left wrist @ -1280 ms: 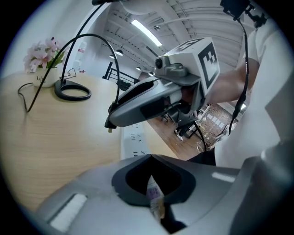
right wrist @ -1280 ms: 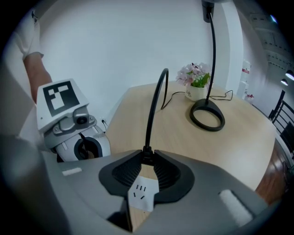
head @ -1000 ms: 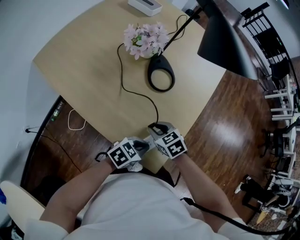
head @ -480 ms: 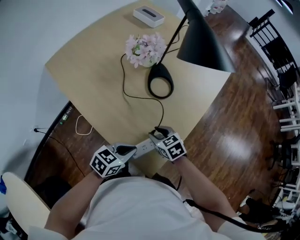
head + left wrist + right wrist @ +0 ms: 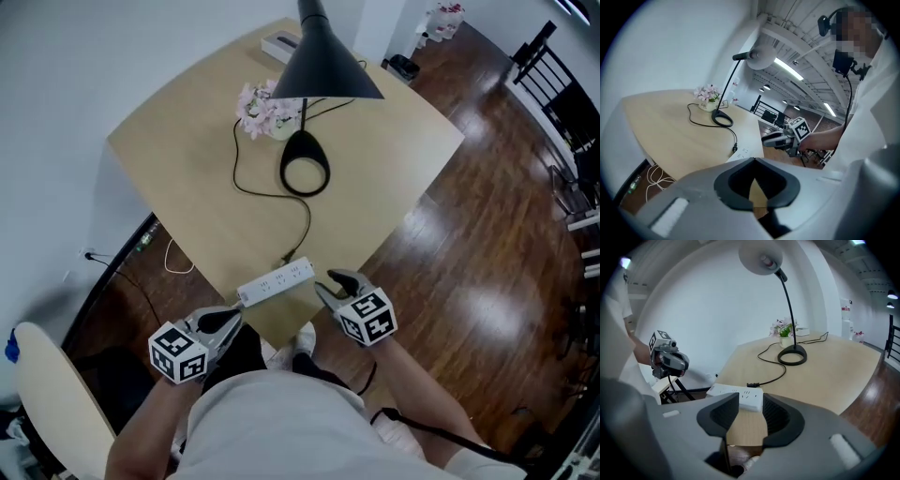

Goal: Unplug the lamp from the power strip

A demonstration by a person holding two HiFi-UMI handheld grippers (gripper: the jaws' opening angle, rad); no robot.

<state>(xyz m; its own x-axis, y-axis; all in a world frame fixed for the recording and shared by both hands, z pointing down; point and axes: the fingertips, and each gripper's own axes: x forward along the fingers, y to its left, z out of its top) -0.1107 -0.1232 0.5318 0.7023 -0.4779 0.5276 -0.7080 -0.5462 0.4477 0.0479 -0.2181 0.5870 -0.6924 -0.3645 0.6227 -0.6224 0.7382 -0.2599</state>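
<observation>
Beside right hand-held gripper (image 5: 330, 282): power strip (image 5: 276, 281).

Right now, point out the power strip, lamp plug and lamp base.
power strip (image 5: 277, 281), head view, top face
lamp plug (image 5: 752, 384), right gripper view, plug body
lamp base (image 5: 302, 147), head view, ring's thick end

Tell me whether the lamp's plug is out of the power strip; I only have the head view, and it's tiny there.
Observer: The right gripper view shows the black plug lying flat on the table behind the power strip, not in its top sockets.
Operator: Is the right gripper holding anything?
Observer: No. Its own view shows the jaws apart, with the power strip beyond them, ungripped.
Operator: And the left gripper?
Observer: Its own view shows the jaw tips together, closed on nothing.
</observation>
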